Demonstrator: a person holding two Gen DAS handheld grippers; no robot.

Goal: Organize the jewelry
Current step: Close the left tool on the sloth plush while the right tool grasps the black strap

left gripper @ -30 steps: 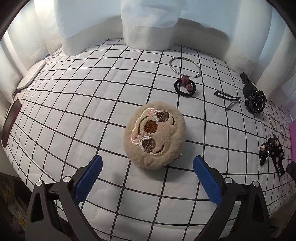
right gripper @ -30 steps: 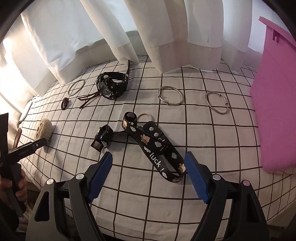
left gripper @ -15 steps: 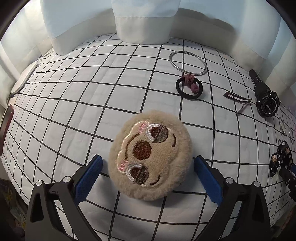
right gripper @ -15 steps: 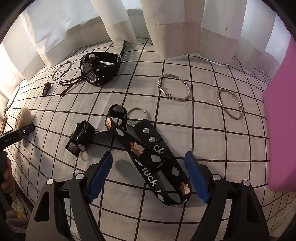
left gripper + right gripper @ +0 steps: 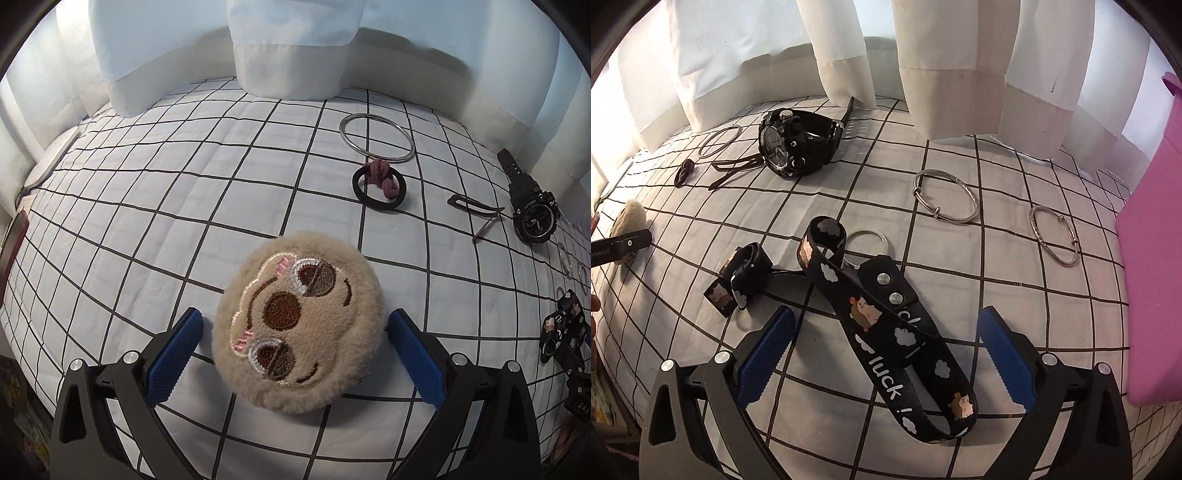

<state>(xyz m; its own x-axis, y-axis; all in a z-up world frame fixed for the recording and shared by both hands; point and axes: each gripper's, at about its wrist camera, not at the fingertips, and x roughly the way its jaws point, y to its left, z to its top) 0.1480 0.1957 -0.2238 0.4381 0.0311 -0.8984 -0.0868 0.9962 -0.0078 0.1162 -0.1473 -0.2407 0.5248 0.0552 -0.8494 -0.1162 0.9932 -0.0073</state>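
A round beige plush pouch with an embroidered face [image 5: 299,321] lies on the checked cloth, between the open jaws of my left gripper [image 5: 293,338], which do not touch it. It also shows far left in the right wrist view [image 5: 628,218]. My right gripper [image 5: 884,339] is open, its jaws on either side of a black printed lanyard strap [image 5: 886,317] with a key ring [image 5: 866,242]. Beyond lie a black sport watch [image 5: 798,146], two silver bangles [image 5: 945,201] [image 5: 1054,240], a thin silver ring [image 5: 376,138] and a black hair tie [image 5: 378,182].
A pink box [image 5: 1152,258] stands at the right edge of the right wrist view. A brown hair clip [image 5: 474,210] lies next to the watch [image 5: 532,210]. White curtains [image 5: 960,55] hang behind the checked bed surface [image 5: 147,221]. The surface drops off at the left.
My left gripper has moved forward so the plush pouch now sits between its jaws. My right gripper has moved forward and lower over the lanyard strap.
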